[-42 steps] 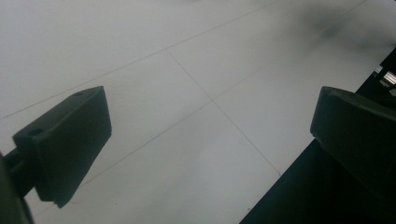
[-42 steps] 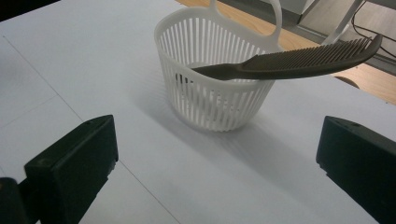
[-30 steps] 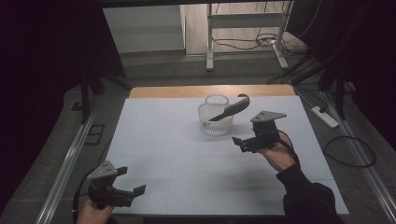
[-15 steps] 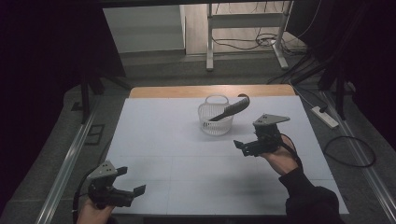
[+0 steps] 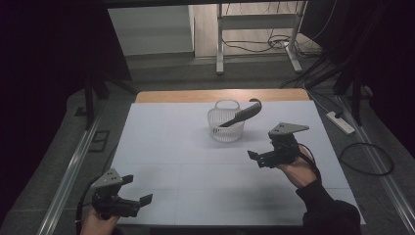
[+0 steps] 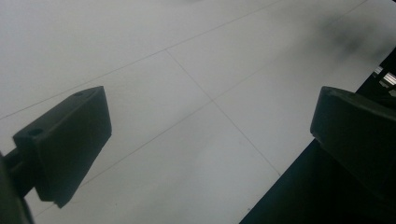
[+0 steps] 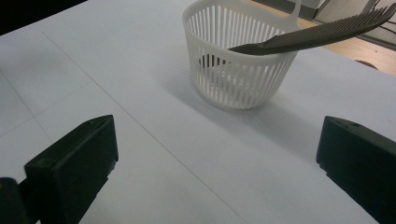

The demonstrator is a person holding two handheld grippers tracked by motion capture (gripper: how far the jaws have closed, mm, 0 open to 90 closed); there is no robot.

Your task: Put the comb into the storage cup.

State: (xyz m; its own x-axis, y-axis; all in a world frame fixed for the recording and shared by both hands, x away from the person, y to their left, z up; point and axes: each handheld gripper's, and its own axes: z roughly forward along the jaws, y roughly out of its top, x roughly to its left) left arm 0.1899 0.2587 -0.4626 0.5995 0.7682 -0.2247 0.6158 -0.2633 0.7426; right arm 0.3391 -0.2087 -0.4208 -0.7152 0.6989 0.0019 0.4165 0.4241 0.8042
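With the dark grey plastic comb (image 5: 242, 115) resting in the white slatted plastic basket (image 5: 225, 125), the empty, spread-jawed right gripper (image 5: 263, 158) appears positioned to retreat, while the left gripper (image 5: 134, 196), likewise agape, idles.

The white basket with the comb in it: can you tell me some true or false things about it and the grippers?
1. The dark plastic comb lies flat on the table. False: it leans in the white slatted plastic basket, its toothed end poking out over the rim.
2. The right gripper is open. True.
3. The left gripper holds the basket. False: it is open and empty, near the front edge of the white table.
4. The basket stands upright. True.
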